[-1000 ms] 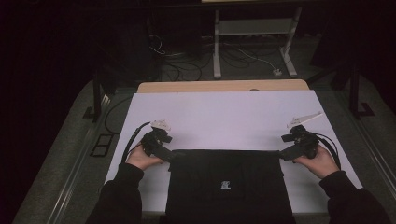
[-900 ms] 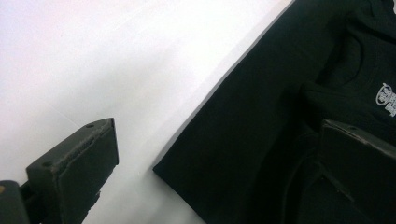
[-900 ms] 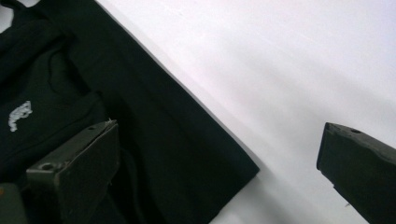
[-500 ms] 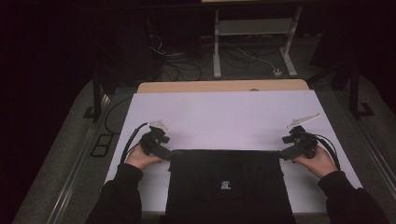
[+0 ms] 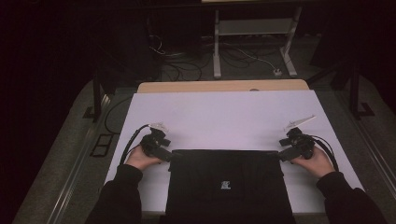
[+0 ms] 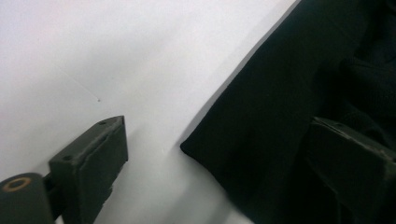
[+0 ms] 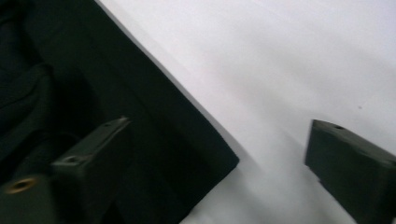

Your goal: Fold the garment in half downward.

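Observation:
A black folded garment (image 5: 226, 186) lies flat on the white table (image 5: 224, 116) near the front edge. My left gripper (image 5: 168, 156) sits at the garment's far left corner and my right gripper (image 5: 282, 156) at its far right corner. In the left gripper view the cloth's corner (image 6: 280, 116) lies between the jaws of the left gripper (image 6: 217, 126): one jaw is over the cloth, the other over bare table. The right gripper (image 7: 219, 125) straddles its corner (image 7: 140, 116) the same way. Both pairs of jaws have just been closing a little and stand wide apart, not pressing the cloth.
A wooden strip (image 5: 224, 86) runs along the table's far edge. Beyond it, cables and a metal stand (image 5: 252, 46) are on the dark floor. White tabletop stretches behind the garment.
The right hand has sunk slightly toward the garment's corner. The left hand has hardly moved. The garment lies as before.

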`<state>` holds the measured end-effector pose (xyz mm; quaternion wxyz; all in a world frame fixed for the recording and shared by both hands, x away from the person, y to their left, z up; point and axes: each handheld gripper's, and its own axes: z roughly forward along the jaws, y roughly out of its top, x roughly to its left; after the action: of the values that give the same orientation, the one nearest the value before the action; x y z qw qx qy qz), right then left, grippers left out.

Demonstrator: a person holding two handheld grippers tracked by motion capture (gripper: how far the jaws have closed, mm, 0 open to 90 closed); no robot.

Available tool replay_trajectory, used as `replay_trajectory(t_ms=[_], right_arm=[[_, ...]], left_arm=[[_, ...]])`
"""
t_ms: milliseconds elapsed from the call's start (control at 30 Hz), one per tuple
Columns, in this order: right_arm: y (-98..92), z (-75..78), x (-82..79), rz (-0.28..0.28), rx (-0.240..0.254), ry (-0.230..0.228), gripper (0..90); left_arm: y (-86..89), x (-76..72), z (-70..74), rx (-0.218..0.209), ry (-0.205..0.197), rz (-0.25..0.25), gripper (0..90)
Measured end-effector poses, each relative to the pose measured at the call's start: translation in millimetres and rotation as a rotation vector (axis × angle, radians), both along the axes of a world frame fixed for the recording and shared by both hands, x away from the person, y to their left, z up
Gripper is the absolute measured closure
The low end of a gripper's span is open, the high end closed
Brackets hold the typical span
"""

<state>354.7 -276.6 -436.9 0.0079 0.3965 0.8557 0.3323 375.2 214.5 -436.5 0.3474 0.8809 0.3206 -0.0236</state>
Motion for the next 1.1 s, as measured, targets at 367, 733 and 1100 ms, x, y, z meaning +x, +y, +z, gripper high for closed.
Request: replay_trajectory(t_ms=[367,733,1100], right_arm=[[2.6,-0.7,-1.3,0.016,-0.006,0.008,42.5],[-1.5,-2.3,0.7,-0.008,0.008,0.037,69.6],[-5.3,-3.9,1.2,-0.024,0.037,0.102,86.3]], left_arm=[[-5.0,-3.0,0.1,0.027,-0.03,0.0,31.8],[-5.6,-2.8,1.1,0.05,-0.037,0.022,56.4],[-8.6,-4.4,2.7,0.09,-0.069,-0.022,86.1]])
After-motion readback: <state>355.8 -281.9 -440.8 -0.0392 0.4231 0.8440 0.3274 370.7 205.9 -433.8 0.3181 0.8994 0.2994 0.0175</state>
